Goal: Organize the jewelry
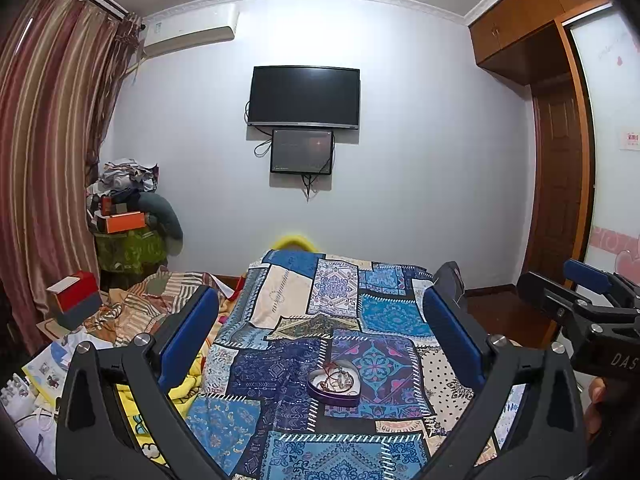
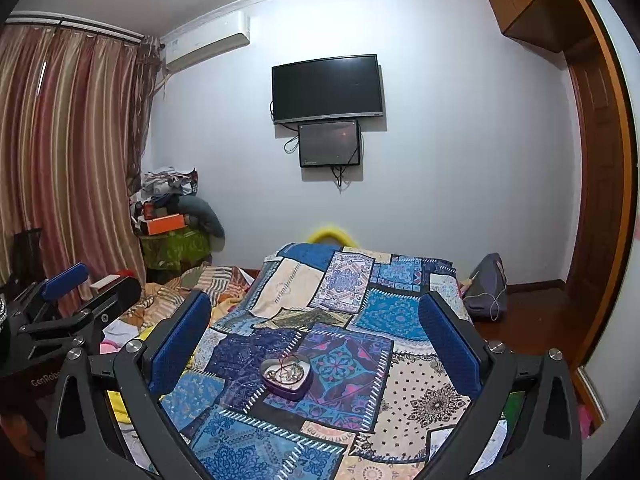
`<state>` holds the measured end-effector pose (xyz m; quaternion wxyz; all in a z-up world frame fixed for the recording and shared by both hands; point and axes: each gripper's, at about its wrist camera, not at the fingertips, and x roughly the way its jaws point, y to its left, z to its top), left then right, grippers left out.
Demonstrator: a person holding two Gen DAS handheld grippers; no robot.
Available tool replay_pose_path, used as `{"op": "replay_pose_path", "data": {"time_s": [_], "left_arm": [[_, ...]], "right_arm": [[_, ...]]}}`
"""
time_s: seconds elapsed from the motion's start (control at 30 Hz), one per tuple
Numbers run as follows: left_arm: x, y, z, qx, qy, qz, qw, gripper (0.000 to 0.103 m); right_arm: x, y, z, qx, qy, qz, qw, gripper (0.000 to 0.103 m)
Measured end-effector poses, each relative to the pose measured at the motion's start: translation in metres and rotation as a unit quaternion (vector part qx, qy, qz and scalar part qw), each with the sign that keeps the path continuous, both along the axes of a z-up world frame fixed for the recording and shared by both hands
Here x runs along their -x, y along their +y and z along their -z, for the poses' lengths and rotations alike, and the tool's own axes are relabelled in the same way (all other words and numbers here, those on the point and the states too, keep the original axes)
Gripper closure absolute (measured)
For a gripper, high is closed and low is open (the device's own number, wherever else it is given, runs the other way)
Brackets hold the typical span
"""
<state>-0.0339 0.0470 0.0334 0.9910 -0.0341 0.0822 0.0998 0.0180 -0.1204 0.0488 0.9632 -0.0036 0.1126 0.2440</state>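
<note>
A purple heart-shaped tin [image 1: 334, 385] sits open on the blue patchwork cloth [image 1: 320, 320], with tangled chains and small jewelry [image 1: 335, 378] inside. In the right wrist view the tin [image 2: 286, 377] lies low at centre with the same jewelry [image 2: 286, 372]. My left gripper [image 1: 320, 340] is open and empty, held above and behind the tin. My right gripper [image 2: 314, 344] is open and empty too, at a similar height. The right gripper shows at the right edge of the left wrist view [image 1: 588, 300]; the left gripper shows at the left edge of the right wrist view [image 2: 64, 292].
The cloth covers a bed surface [image 2: 420, 392]. Left of it lie rumpled bedding, papers and a red and grey box [image 1: 76, 300]. A pile of clothes and boxes [image 1: 128, 216] stands in the corner by striped curtains. A grey bag [image 2: 486, 284] rests on the floor at the right.
</note>
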Motion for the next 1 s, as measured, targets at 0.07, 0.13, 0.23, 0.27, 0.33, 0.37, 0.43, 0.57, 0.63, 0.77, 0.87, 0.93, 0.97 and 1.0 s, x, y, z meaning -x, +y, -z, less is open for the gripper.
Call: {"op": "replay_pose_path", "data": {"time_s": [0.07,0.13,0.23,0.27,0.33,0.37,0.43,0.57,0.63,0.77,0.87,0.93,0.97,1.0], "left_arm": [[-0.0003,0.0004,0.0005,0.001,0.001,0.000,1.0000,0.001],[-0.0009,0.0020,0.0012,0.001,0.002,0.001,1.0000,0.001],[-0.0010,0.0023,0.0011,0.000,0.002,0.001,1.0000,0.001],[-0.0012,0.0025,0.0010,0.001,0.002,0.002,1.0000,0.001],[-0.0013,0.0031,0.0016,0.001,0.002,0.006,1.0000,0.001],[-0.0015,0.0033,0.0015,0.002,0.001,0.004,1.0000,0.001],[-0.0014,0.0035,0.0025,0.001,0.002,0.007,1.0000,0.001],[-0.0008,0.0020,0.0040,0.000,0.005,0.016,0.9999,0.001],[-0.0003,0.0008,0.0038,-0.004,0.006,0.018,0.9998,0.001],[-0.0003,-0.0022,0.0046,-0.011,0.007,0.020,0.9997,0.001],[-0.0010,-0.0029,0.0046,-0.009,0.009,0.020,0.9997,0.001],[-0.0010,-0.0026,0.0045,-0.007,0.009,0.021,0.9997,0.001],[-0.0008,-0.0019,0.0046,-0.006,0.008,0.021,0.9997,0.001],[-0.0009,-0.0021,0.0047,-0.006,0.008,0.021,0.9997,0.001]], "right_arm": [[-0.0001,0.0001,0.0001,0.001,0.000,0.000,1.000,0.000],[-0.0010,0.0000,-0.0004,0.000,0.000,0.001,1.000,0.000],[-0.0003,-0.0001,-0.0011,0.000,-0.001,0.000,1.000,0.000],[-0.0004,0.0000,-0.0006,0.000,0.000,0.000,1.000,0.000],[-0.0001,-0.0002,-0.0012,0.000,0.000,0.000,1.000,0.000],[-0.0003,-0.0001,-0.0010,0.000,0.001,0.000,1.000,0.000],[-0.0013,-0.0003,-0.0012,0.000,0.003,-0.001,1.000,0.000],[-0.0015,-0.0005,-0.0013,0.000,0.003,-0.001,1.000,0.000],[-0.0014,-0.0008,-0.0018,0.000,0.002,-0.001,1.000,0.000],[-0.0025,-0.0013,-0.0006,0.001,0.003,0.000,1.000,0.000],[-0.0036,-0.0016,0.0001,0.003,0.004,0.000,1.000,0.000],[-0.0029,-0.0015,0.0001,0.004,0.003,0.001,1.000,0.000],[-0.0031,-0.0014,0.0002,0.004,0.003,0.001,1.000,0.000],[-0.0034,-0.0013,0.0001,0.004,0.004,0.001,1.000,0.000]]}}
